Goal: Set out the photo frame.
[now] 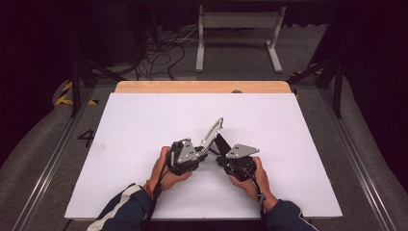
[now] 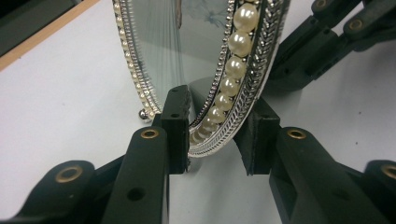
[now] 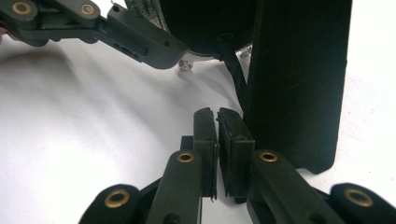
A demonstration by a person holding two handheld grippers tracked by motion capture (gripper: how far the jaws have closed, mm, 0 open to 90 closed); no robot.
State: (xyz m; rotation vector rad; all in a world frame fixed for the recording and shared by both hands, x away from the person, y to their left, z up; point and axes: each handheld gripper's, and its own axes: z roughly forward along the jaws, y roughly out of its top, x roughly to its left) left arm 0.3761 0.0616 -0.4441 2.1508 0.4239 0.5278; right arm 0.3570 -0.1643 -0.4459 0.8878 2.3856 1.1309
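Observation:
An oval picture frame (image 1: 212, 131) with a silver beaded rim and a row of pearls (image 2: 236, 60) stands tilted on the white tabletop (image 1: 139, 125), propped by a black back stand (image 3: 299, 84). My left gripper (image 2: 217, 135) is shut on the frame's lower rim, one pad on the glass face and one behind the rim. In the high view the left gripper (image 1: 204, 153) reaches in from the left. My right gripper (image 3: 217, 123) is shut with nothing seen between its pads, its tips just left of the black stand. From above, the right gripper (image 1: 220, 157) sits at the frame's right base.
A person's hands and dark sleeves with white stripes come in from the table's near edge. A wooden strip (image 1: 202, 86) runs along the far edge. Beyond it on the floor are a white metal stand (image 1: 238, 21) and loose cables (image 1: 161, 53).

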